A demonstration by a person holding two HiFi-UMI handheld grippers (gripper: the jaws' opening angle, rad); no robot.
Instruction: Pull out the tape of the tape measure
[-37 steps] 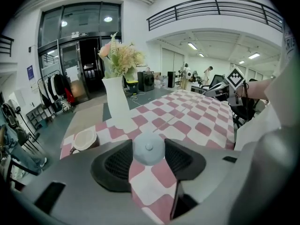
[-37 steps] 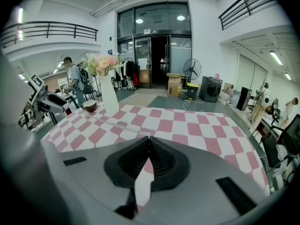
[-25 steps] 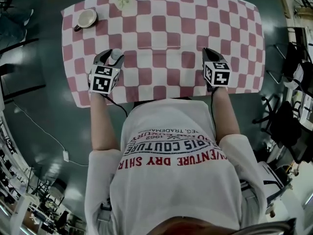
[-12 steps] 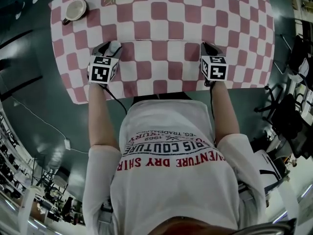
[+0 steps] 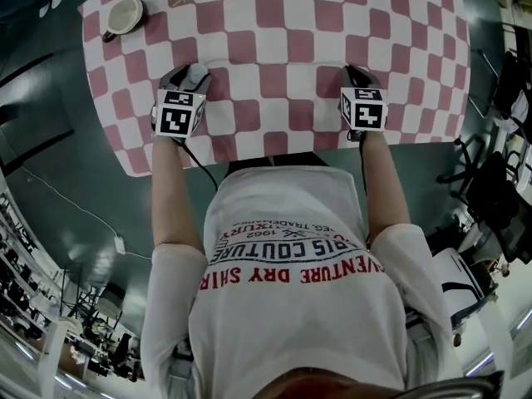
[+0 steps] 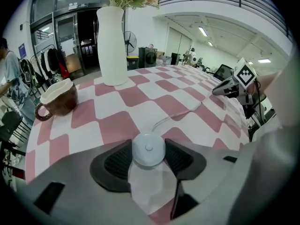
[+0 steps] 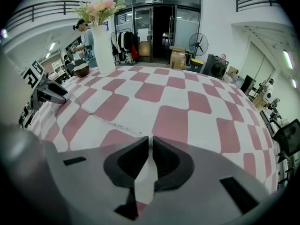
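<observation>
Black, the 2 pads of the left tool [image 6: 148, 141] stand apart and clamp the round white tape measure [image 6: 148, 150] from both sides, low over the tabletop [image 6: 117, 125]. The right tool [image 7: 151, 138] has its jaws pressed together on the end of the thin tape [image 7: 110, 122]. The tape lies pulled out on the pink and white checked cloth, in a slight curve between the 2 tools. Behind the left tool stand a brown cup [image 6: 58, 100] and a white vase [image 6: 111, 46] with flowers.
</observation>
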